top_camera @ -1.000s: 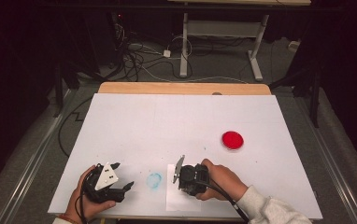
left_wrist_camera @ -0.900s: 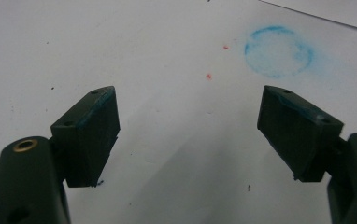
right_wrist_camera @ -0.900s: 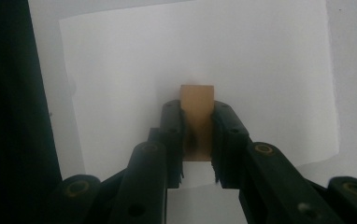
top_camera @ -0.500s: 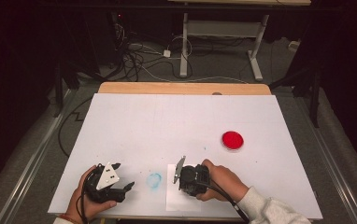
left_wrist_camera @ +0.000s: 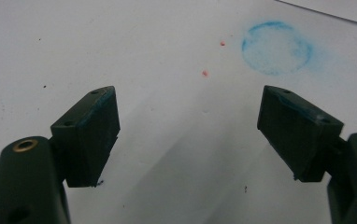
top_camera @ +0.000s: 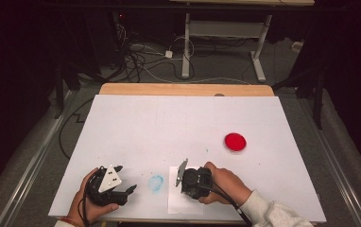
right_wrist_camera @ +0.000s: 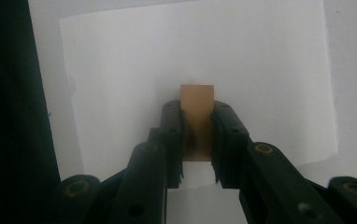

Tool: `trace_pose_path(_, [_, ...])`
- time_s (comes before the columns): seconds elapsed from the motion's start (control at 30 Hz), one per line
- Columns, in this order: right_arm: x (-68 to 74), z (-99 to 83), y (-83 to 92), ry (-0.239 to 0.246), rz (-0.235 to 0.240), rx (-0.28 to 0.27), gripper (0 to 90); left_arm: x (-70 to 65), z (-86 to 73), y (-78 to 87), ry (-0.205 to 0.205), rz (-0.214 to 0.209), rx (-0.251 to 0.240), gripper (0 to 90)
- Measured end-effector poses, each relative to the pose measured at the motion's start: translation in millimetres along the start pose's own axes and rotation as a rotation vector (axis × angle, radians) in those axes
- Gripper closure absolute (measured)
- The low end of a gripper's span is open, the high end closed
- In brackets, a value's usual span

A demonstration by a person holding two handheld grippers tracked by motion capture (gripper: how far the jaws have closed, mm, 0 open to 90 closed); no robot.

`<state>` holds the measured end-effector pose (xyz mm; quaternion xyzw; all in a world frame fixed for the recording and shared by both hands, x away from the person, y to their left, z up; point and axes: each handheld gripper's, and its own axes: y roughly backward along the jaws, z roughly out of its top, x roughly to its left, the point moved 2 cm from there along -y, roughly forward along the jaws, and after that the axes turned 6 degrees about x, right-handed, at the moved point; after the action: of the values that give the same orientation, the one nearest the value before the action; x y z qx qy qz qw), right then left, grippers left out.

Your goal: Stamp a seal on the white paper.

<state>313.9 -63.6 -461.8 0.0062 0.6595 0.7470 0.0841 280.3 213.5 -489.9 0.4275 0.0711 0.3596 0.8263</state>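
My right gripper (right_wrist_camera: 197,111) is shut on a small tan block (right_wrist_camera: 196,95), which it holds upright over a white sheet of paper (right_wrist_camera: 260,70). In the high view that gripper (top_camera: 189,182) points down at the paper (top_camera: 176,205) near the table's front edge, with a hand behind it. My left gripper (left_wrist_camera: 197,125) stands open with nothing between its jaws, low over the white tabletop. A round blue smudge (left_wrist_camera: 276,46) lies ahead of it. In the high view the left gripper (top_camera: 127,178) sits at the front left, just left of the blue smudge (top_camera: 156,182).
A red disc (top_camera: 236,142) lies on the white tabletop (top_camera: 169,127) to the right of the middle. A wooden strip (top_camera: 183,89) borders the far edge. Cables and desk legs (top_camera: 185,47) stand on the floor beyond the table.
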Motion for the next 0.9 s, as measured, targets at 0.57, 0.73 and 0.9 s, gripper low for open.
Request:
trace_pose_path(0.57, [-2.4, -9.6, 21.5, -0.061, -0.018, -0.163, 76.7, 0.1, 0.4, 0.6, -0.001, 0.009, 0.002, 20.6])
trace_pose_path(0.73, [-2.8, -16.3, 32.2, -0.103, -0.054, -0.236, 76.7, 0.4, -0.1, 1.7, -0.002, 0.011, -0.002, 20.6])
trace_pose_path(0.9, [-6.6, -26.7, 42.6, -0.131, -0.069, -0.297, 76.7, 0.6, -0.7, 2.2, -0.003, 0.012, 0.000, 20.5])
